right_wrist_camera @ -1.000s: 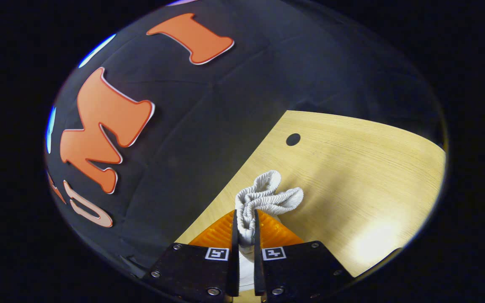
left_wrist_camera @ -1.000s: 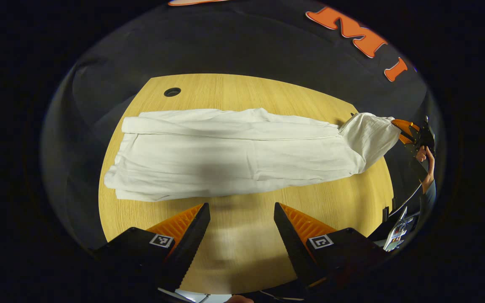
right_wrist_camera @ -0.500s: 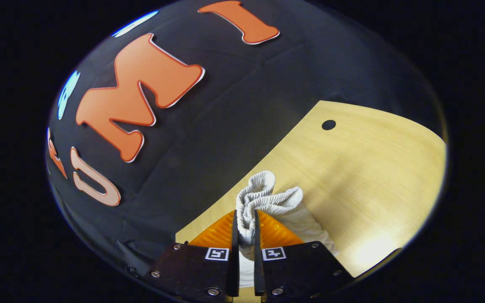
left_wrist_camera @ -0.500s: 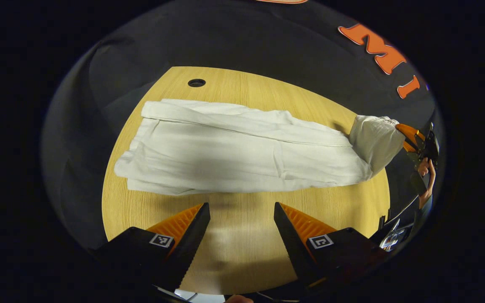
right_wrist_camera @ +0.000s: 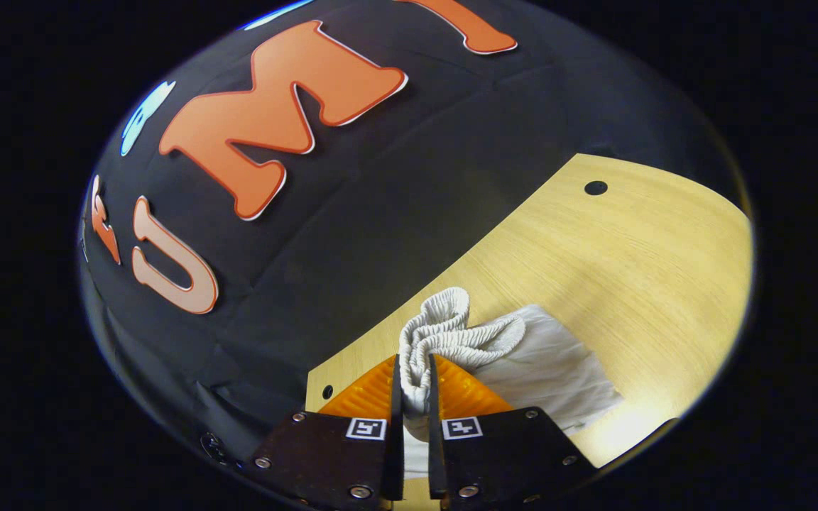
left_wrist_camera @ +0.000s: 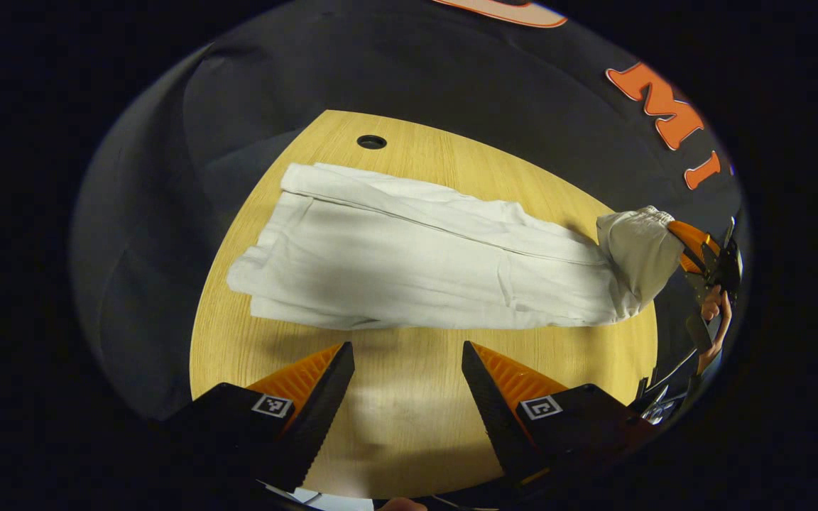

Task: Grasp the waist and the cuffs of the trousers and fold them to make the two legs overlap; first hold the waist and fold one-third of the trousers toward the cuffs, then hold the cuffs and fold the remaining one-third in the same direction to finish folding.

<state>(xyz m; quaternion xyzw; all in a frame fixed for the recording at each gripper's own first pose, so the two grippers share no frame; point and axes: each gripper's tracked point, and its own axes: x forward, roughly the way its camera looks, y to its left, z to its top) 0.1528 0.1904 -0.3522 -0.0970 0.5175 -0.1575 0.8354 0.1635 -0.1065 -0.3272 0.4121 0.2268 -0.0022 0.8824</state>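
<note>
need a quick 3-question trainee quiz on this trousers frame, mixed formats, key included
1. True or false: the left gripper is shut on the trousers.
2. What does the right gripper hold? A) a cuff B) the waistband C) nothing
3. Fill in: the trousers lie on a wooden ____.

Key: 1 false, it is open above bare wood; 2 B; 3 table.

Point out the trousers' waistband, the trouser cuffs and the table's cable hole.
waistband (right_wrist_camera: 444, 337), right gripper view, bunched elastic ahead of the right tool.
cuffs (left_wrist_camera: 267, 273), left gripper view, leg ends.
cable hole (left_wrist_camera: 371, 142), left gripper view, its centre.
</note>
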